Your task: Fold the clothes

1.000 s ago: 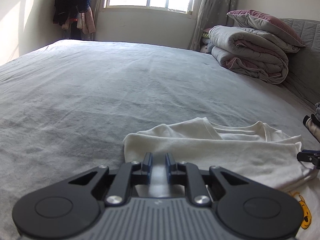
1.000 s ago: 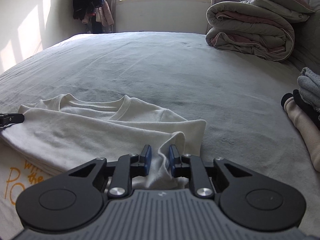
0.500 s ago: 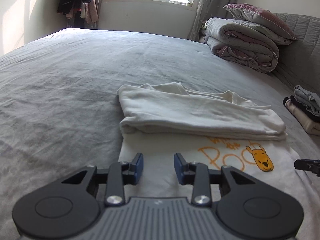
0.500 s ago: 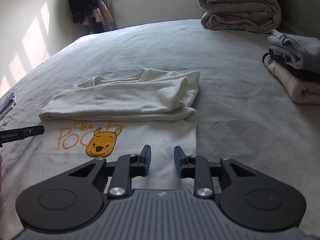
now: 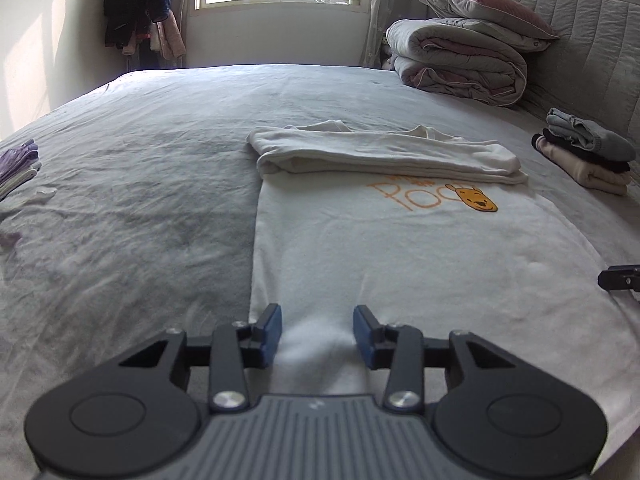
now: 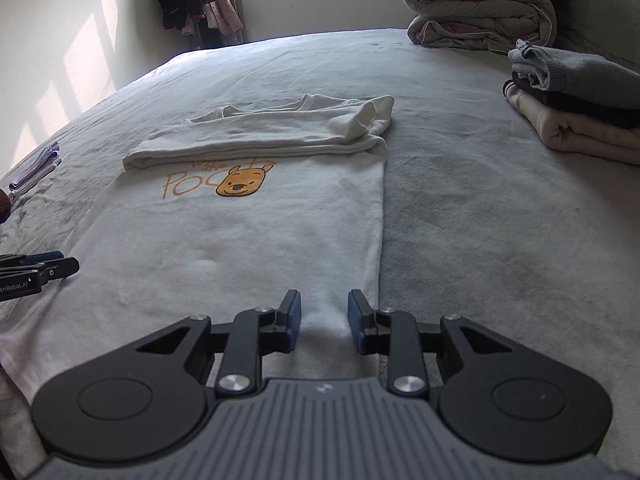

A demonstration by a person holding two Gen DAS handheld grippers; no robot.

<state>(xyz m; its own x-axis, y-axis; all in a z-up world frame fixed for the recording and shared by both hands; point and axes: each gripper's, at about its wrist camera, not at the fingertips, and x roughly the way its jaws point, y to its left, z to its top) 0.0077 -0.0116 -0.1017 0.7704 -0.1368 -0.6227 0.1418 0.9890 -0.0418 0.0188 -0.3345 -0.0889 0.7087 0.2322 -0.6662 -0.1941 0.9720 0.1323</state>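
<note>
Left wrist view shows the white T-shirt (image 5: 400,248) flat on the bed (image 5: 160,128), top third folded down, lower hem not yet folded, left gripper (image 5: 316,326) jaws opening over its near corner, right gripper (image 6: 324,312) parted, both holding nothing.
</note>
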